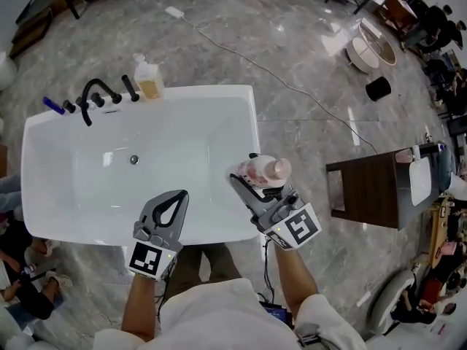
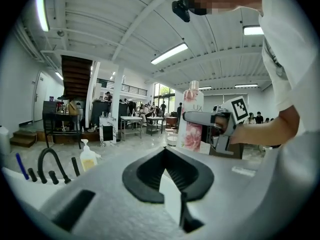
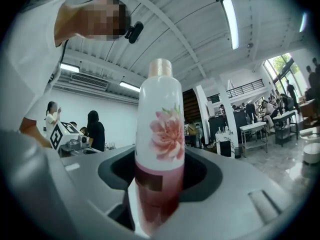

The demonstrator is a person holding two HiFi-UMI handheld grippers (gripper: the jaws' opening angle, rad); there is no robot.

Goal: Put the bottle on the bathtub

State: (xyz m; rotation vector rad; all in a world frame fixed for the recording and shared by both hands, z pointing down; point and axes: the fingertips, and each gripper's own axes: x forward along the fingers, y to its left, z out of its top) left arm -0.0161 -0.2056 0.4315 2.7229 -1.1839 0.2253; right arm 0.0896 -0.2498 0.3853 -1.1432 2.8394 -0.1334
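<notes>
A white and pink bottle (image 1: pixel 268 169) with a flower print stands upright between the jaws of my right gripper (image 1: pixel 246 182), which is shut on its lower body. It hangs over the right rim of the white bathtub (image 1: pixel 244 122). In the right gripper view the bottle (image 3: pixel 160 144) fills the middle, its pale cap on top. My left gripper (image 1: pixel 177 197) hovers over the tub's near rim, shut with nothing in it; its tips (image 2: pixel 165 151) meet. From the left gripper view the bottle (image 2: pixel 192 116) and my right gripper (image 2: pixel 200 117) show at the right.
A black faucet (image 1: pixel 95 93) and a clear soap dispenser (image 1: pixel 148 79) stand on the tub's far rim. A dark wooden cabinet (image 1: pixel 366 189) stands on the marble floor to the right. A white cable (image 1: pixel 292 86) crosses the floor beyond the tub. A person (image 1: pixel 25 283) crouches at lower left.
</notes>
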